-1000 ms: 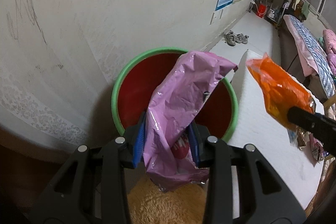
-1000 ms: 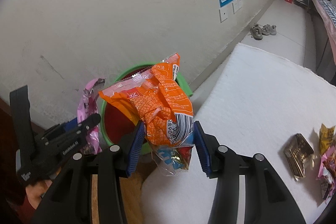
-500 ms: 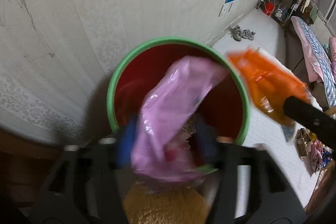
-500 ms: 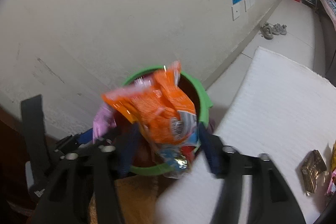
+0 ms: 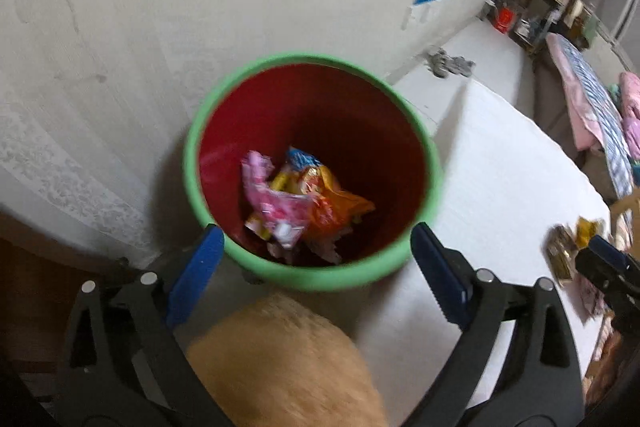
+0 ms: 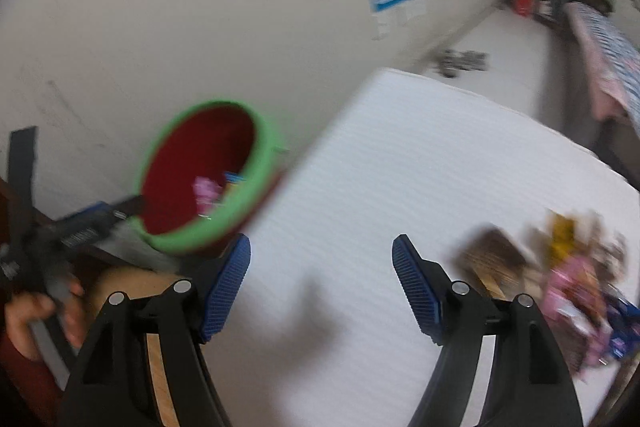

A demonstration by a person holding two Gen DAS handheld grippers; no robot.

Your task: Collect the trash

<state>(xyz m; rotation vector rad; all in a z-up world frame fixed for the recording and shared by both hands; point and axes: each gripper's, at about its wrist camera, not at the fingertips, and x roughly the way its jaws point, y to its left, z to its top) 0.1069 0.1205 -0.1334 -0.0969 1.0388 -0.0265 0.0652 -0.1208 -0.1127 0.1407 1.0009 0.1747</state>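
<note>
The green-rimmed red bin (image 5: 192, 163) stands by the wall. At its bottom lie the pink wrapper (image 5: 272, 203) and the orange wrapper (image 5: 340, 207), among other scraps. My left gripper (image 5: 316, 229) hangs over the bin's near rim, jaws opening wide, with nothing between them. My right gripper (image 6: 322, 239) is open and empty over the white mat (image 6: 400, 155), to the right of the bin (image 6: 260, 163). More wrappers (image 6: 568, 267) lie in a blurred pile at the mat's right edge. The left gripper (image 6: 120, 209) shows at the bin's left side.
A tan plush surface (image 5: 280, 359) sits just below the bin. A hand (image 6: 36, 311) holds the left tool at the lower left. The wall runs behind the bin. Shoes (image 5: 448, 61) lie on the floor and a bed (image 5: 592, 107) stands far right.
Both grippers have opened. The pink and the orange wrapper have dropped into the bin. My right gripper has swung away to the right over the mat.
</note>
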